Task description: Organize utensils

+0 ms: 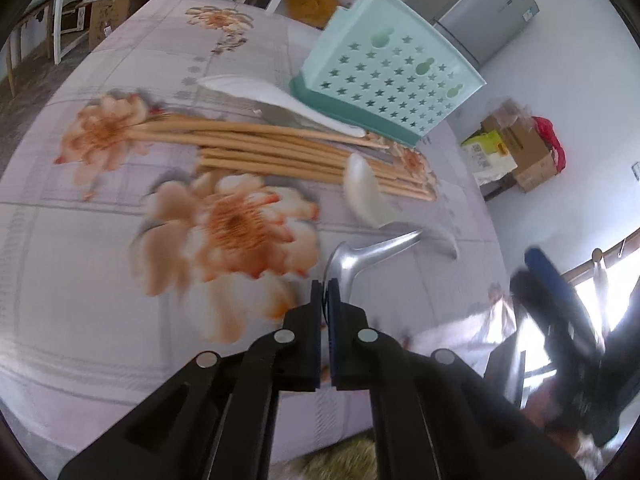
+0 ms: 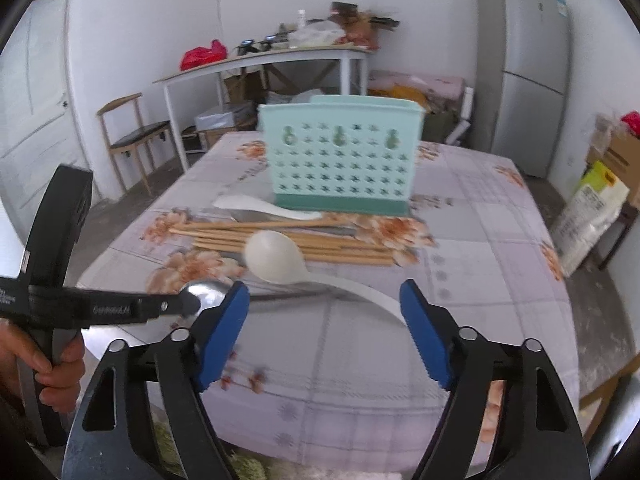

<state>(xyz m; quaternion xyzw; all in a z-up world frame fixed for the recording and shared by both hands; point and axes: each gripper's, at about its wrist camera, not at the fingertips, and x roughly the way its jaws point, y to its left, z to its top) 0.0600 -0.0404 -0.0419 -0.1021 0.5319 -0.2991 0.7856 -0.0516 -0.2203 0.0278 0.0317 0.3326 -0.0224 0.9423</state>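
Observation:
My left gripper (image 1: 325, 285) is shut on the bowl of a metal spoon (image 1: 362, 254), whose handle points right over the table; the spoon also shows in the right wrist view (image 2: 204, 294), with the left gripper (image 2: 176, 307) beside it. My right gripper (image 2: 324, 308) is open and empty, above a white plastic spoon (image 2: 276, 258) lying in front of it. That spoon (image 1: 366, 192) rests against a bundle of wooden chopsticks (image 1: 280, 148). A mint-green perforated utensil holder (image 2: 340, 160) stands behind them, with another white spoon (image 2: 260, 205) and a metal utensil (image 2: 256, 216) at its base.
The table has a floral cloth (image 2: 480, 240). A chair (image 2: 132, 136) and a side table (image 2: 260, 60) stand behind on the left, a grey fridge (image 2: 524, 68) at the back right, and boxes and bags (image 2: 600, 196) on the right.

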